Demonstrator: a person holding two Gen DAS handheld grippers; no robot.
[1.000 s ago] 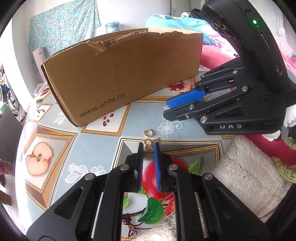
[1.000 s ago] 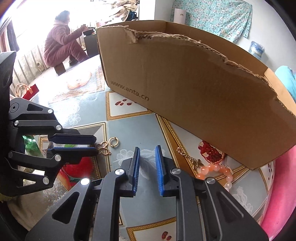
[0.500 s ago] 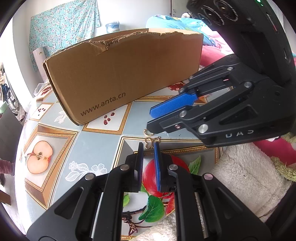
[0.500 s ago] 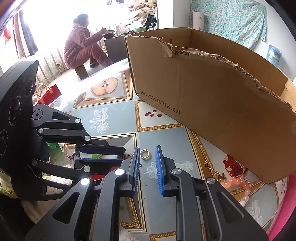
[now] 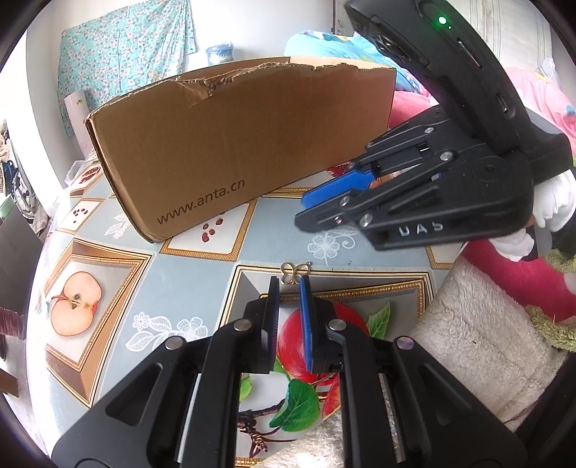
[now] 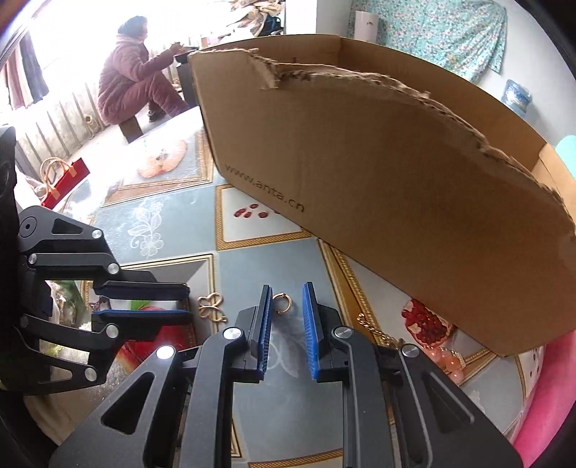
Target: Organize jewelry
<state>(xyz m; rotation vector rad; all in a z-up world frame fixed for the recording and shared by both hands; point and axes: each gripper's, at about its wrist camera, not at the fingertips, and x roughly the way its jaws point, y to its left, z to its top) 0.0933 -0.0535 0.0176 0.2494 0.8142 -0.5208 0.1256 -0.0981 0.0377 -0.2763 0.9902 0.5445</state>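
Lying crosswise before left gripper (image 5: 287, 283), flat butterfly charm (image 5: 294, 270).

Bright daylight, window (image 6: 54, 54) blown out, fisheye edges warped, perhaps slight blur

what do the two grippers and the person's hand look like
Both are matte black plastic linkages with silver pivot screws and ribbed blue pads on their fingers. The left gripper shows its own fingers close up. The right gripper carries pale raised lettering on its side and a black camera housing with a green light. The hand holding it wears a white glove.
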